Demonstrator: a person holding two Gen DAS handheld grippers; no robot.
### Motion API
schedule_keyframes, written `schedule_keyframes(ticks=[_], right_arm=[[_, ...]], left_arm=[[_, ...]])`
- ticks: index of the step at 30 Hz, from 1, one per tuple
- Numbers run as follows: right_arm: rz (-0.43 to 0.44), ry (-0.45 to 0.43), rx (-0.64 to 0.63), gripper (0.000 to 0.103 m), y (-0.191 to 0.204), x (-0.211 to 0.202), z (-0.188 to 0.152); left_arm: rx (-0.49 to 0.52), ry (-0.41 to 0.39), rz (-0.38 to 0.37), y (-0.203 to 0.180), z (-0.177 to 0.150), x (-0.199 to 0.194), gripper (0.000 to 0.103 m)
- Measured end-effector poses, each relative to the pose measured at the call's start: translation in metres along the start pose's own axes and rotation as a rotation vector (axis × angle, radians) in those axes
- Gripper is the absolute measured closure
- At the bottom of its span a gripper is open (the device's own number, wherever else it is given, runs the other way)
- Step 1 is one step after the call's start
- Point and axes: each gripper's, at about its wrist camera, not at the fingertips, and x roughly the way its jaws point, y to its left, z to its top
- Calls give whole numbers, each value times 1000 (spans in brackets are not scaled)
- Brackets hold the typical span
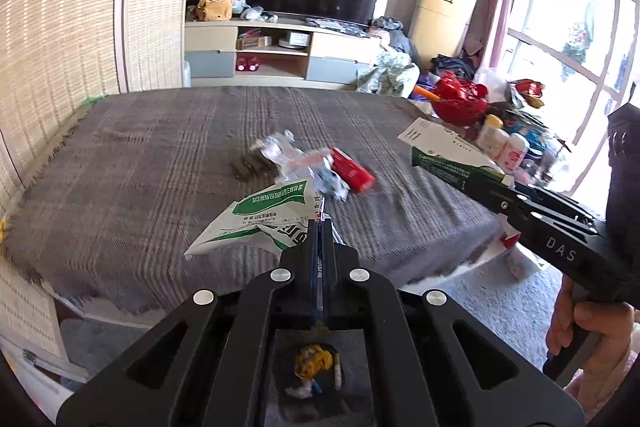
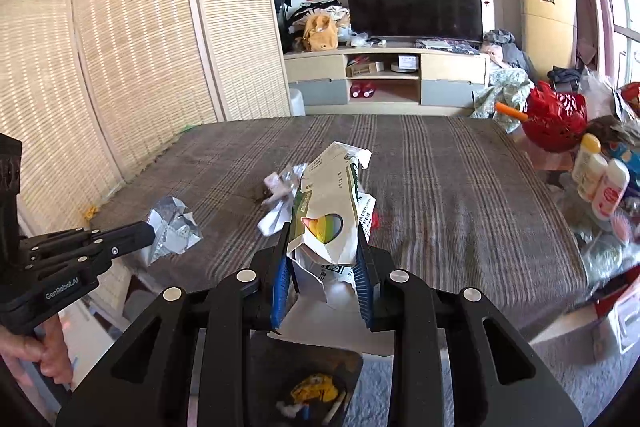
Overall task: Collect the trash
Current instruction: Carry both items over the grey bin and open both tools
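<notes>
Left wrist view alone: red tube [image 1: 354, 175] beyond jaws pinching green-white wrapper [image 1: 256, 223]; right jaws around carton [image 2: 326, 211].

White-green wrapper [image 1: 256, 223] held aloft; torn carton [image 2: 328, 215] gripped; crumpled plastic [image 1: 280, 151], red pack [image 1: 354, 175] on bed

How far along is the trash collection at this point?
Done: some trash already lies in the bin below the grippers. In hand: the left gripper is shut on a green-and-white wrapper; the right gripper is clamped on a carton. Left: crumpled plastic and a red pack lie on the bed.
</notes>
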Motion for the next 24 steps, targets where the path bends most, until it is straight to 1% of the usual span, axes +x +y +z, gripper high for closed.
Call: schedule_keyframes(ticks=[2,4,8,13,19,22,24], right_arm=[[5,19,5,73,2,-6,-12],[3,38,12,73,1,-9,-23],[10,94,37,73,-2,-6,-47],[2,165,54,73,-4,2,-84],[12,272,98,73,-11,29,-123],[37,315,121,73,-10,42,-133],[70,354,147,73,-10,54,-140]], left_arm=[[-7,12,-29,-3,-14,-5,103],[-13,36,-40,-6,-30,-5,103],[-16,76,-46,-10,-55,-3,103],[-26,144,-56,-16,-85,11,103],[-29,225,-68,-18,-116,33,103],[-45,270,-88,-15,-129,49,102],[-46,300,-94,-15,-138,60,102]])
